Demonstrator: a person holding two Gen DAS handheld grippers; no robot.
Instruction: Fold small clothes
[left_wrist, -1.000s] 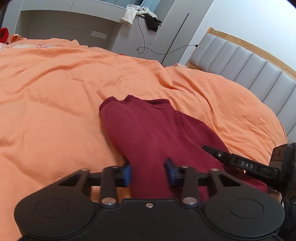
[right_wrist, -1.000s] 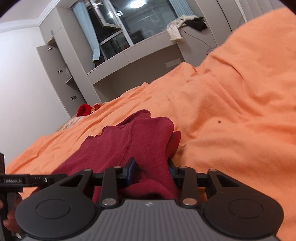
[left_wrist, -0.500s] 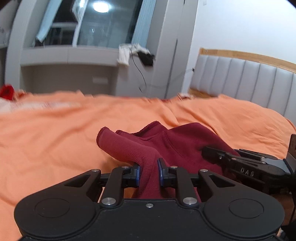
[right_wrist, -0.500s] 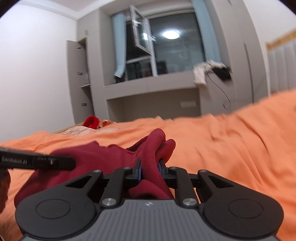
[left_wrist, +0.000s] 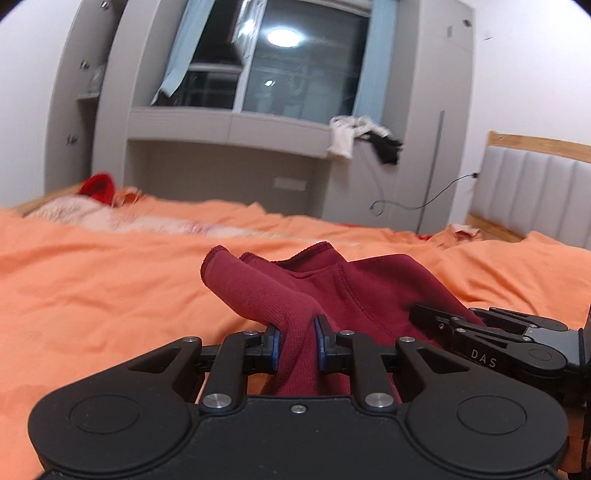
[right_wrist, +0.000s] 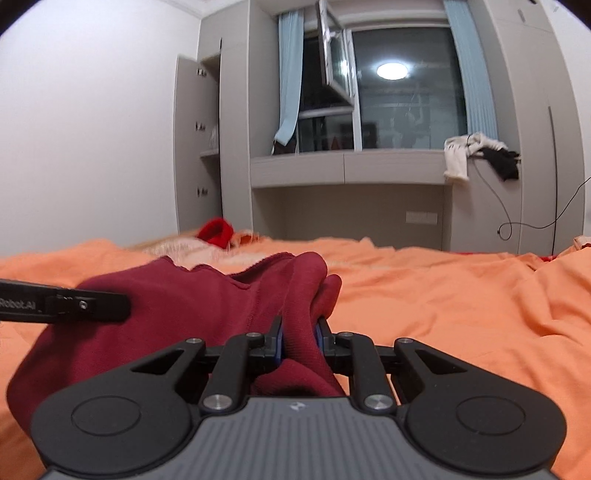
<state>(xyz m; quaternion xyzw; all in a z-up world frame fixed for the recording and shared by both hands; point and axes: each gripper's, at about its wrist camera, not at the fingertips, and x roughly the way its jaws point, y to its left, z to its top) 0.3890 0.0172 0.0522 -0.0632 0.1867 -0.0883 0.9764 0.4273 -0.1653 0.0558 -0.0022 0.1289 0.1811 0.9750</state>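
Matt ribbed maroon knit garment (left_wrist: 332, 288) on a soft, creased orange cloth cover (left_wrist: 92, 280).

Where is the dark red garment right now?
In both wrist views the dark red garment sits centre foreground over the orange bedspread, pinched between the left gripper and the right gripper.

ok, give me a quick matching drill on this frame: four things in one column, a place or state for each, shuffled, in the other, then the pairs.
Things:
1. maroon garment
2. white cloth
3. bright red item
4. window sash

Place or state:
A. draped over the edge of the grey ledge
B. swung open, tilted into the room
C. pinched in both grippers' jaws above the orange bedspread
D. lying at the far edge of the bed

Pairs: 1-C, 2-A, 3-D, 4-B

The left gripper and right gripper each clamp a fold of it.
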